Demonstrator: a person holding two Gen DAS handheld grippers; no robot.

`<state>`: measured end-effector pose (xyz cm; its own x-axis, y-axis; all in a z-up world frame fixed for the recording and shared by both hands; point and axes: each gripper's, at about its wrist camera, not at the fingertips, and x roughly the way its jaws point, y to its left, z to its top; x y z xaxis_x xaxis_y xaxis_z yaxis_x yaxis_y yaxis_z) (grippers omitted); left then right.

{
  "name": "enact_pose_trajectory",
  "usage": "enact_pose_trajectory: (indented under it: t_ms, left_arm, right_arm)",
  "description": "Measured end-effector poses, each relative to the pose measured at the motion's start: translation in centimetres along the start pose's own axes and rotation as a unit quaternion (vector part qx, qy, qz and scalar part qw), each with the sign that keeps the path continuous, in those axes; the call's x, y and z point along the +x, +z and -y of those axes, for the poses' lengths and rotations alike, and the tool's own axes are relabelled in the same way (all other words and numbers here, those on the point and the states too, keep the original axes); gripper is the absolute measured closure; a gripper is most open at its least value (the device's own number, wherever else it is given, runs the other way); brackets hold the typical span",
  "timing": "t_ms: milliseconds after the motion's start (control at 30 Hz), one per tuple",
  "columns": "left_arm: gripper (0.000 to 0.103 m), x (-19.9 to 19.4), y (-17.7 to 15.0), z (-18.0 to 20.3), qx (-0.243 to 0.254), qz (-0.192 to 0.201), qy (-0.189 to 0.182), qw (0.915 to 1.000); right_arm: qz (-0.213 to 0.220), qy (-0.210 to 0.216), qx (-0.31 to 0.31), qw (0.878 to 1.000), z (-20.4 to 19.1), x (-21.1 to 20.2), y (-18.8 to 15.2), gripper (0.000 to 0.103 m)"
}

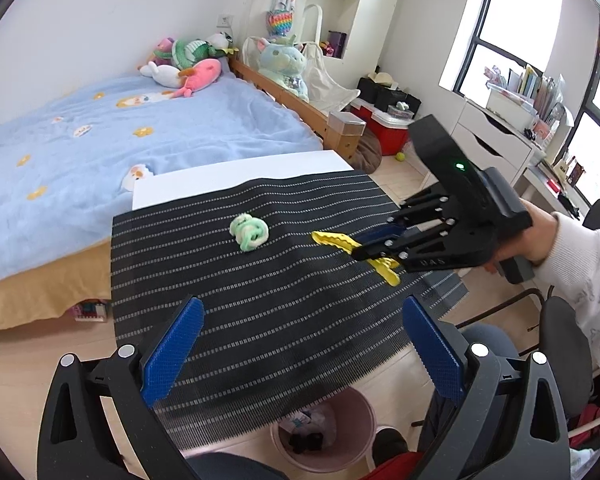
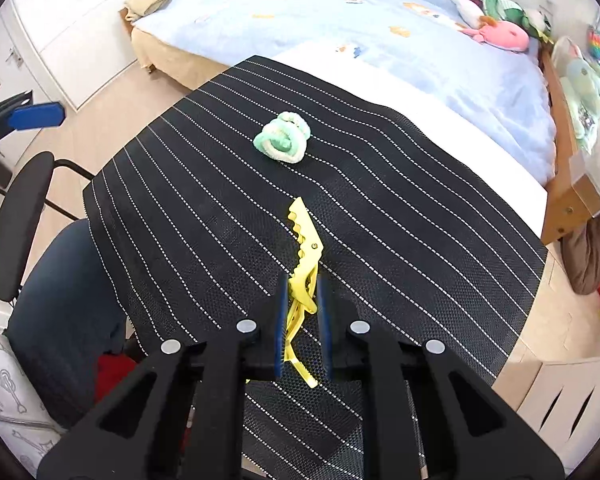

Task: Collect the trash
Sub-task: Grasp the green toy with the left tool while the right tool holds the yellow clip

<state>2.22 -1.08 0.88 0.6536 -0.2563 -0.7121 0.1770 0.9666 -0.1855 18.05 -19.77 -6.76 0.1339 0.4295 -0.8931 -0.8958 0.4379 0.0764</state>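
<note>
From the left wrist we see our left gripper (image 1: pixel 300 344) spread wide and empty above the striped mat (image 1: pixel 260 280). From the right wrist, our right gripper (image 2: pixel 303 320) pinches the yellow hair clip (image 2: pixel 305 256), its long axis pointing away toward the green scrunchie (image 2: pixel 283 138).

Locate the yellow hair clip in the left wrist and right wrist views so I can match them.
Left wrist view: yellow hair clip right of centre on the striped mat, clamped by the right gripper.
Right wrist view: centre, pinched between the blue pads, its toothed tip pointing away from the camera.
Shared landmark: the green scrunchie further along the mat.
</note>
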Motion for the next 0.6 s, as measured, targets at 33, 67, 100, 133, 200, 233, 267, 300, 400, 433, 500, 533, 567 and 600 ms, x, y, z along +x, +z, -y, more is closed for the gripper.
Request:
enact_pose_trajectory:
  t_ms: [33,67,100,133,200,233,267,300,400,433,500,533,567,600]
  left_arm:
    - [0.008,0.3,0.4,-0.1,0.001,0.0,0.0,1.0]
    - [0.008,0.5,0.7,-0.2,0.001,-0.001,0.002,1.0]
    - [0.008,0.9,1.0,-0.3,0.003,-0.003,0.004,1.0]
    - [0.008,1.2,1.4,-0.4,0.004,-0.005,0.005,1.0]
    - [0.008,1.8,2.0,-0.6,0.003,-0.009,0.005,0.9999]
    - [0.008,2.1,2.4,-0.8,0.002,-0.011,0.005,0.9999]
    - [0.008,2.4,2.7,-0.9,0.001,-0.013,0.006,0.9999]
    - [0.008,2.8,3.1,-1.1,0.0,-0.016,0.006,0.9998]
    - [0.008,3.7,3.9,-1.4,-0.002,-0.021,0.014,0.9997]
    - [0.008,4.1,4.2,-1.5,-0.004,-0.024,0.016,0.9996]
    - [0.008,5.1,4.9,-1.8,-0.007,-0.034,0.02,0.9992]
    - [0.008,5.5,5.1,-1.9,-0.008,-0.038,0.023,0.999]
    - [0.008,5.9,5.4,-2.1,-0.01,-0.042,0.023,0.9988]
    - [0.008,6.4,5.8,-2.2,-0.012,-0.046,0.022,0.9986]
  right_arm:
    - [0.003,0.0,0.004,1.0,0.1,-0.2,0.0,0.09]
    - [0.004,0.0,0.007,1.0,0.1,-0.3,0.0,0.09]
    - [0.006,0.0,0.011,1.0,0.2,-0.4,0.0,0.09]
    - [0.008,0.001,0.016,1.0,0.4,-0.6,0.0,0.09]
    - [0.01,0.0,0.022,1.0,0.5,-0.8,-0.1,0.09]
    - [0.012,-0.001,0.028,1.0,0.7,-1.0,-0.1,0.09]
    - [0.012,-0.002,0.03,0.999,0.8,-1.1,-0.1,0.09]
    - [0.014,-0.002,0.033,0.999,0.9,-1.2,-0.2,0.09]
    - [0.019,-0.001,0.043,0.999,1.1,-1.3,-0.3,0.09]
    - [0.019,-0.003,0.046,0.999,1.2,-1.4,-0.3,0.09]
    - [0.019,-0.005,0.05,0.999,1.3,-1.4,-0.4,0.09]
    - [0.018,-0.006,0.052,0.998,1.4,-1.4,-0.5,0.09]
    - [0.018,-0.007,0.052,0.998,1.4,-1.5,-0.5,0.09]
    - [0.019,-0.008,0.054,0.998,1.5,-1.5,-0.5,0.09]
